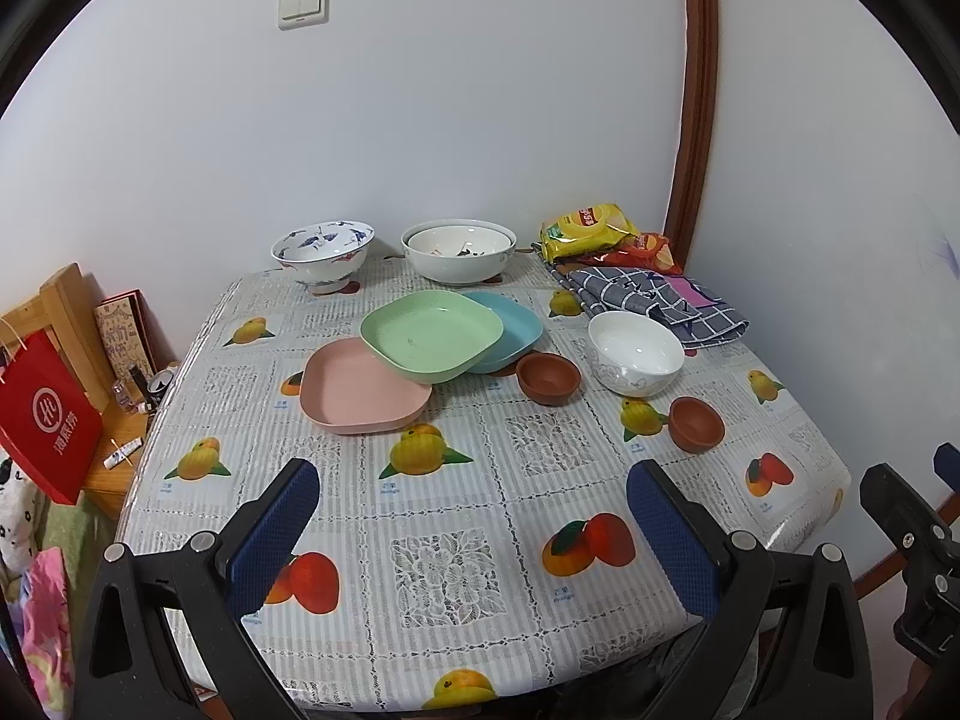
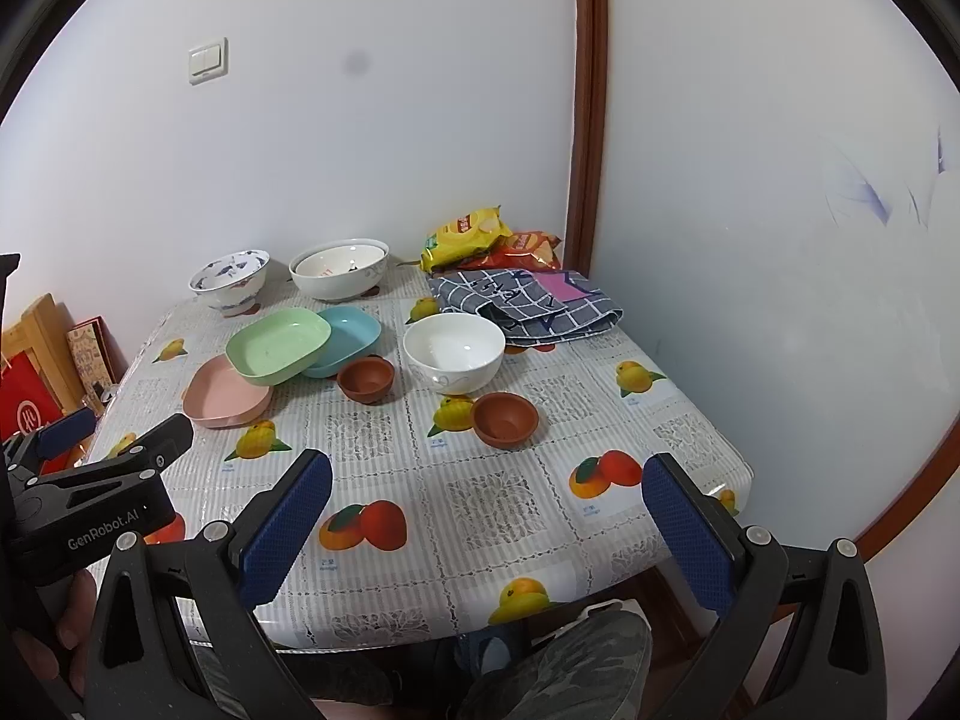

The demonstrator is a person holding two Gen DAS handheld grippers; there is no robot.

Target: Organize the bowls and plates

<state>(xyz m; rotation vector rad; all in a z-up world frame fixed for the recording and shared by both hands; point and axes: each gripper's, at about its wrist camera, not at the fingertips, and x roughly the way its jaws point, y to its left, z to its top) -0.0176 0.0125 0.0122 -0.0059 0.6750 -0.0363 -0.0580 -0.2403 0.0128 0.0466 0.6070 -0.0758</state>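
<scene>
Green plate (image 1: 431,336) sat tilted atop pink plate (image 1: 360,396) and blue plate (image 1: 510,330). White bowl (image 1: 635,351) and two brown cups (image 1: 548,378) (image 1: 696,423) upright nearby; two larger bowls (image 1: 321,252) (image 1: 458,249) at the back.

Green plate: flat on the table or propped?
Propped. The green plate overlaps the pink plate and the blue plate, resting on their rims and tilted rather than flat on the table.
</scene>
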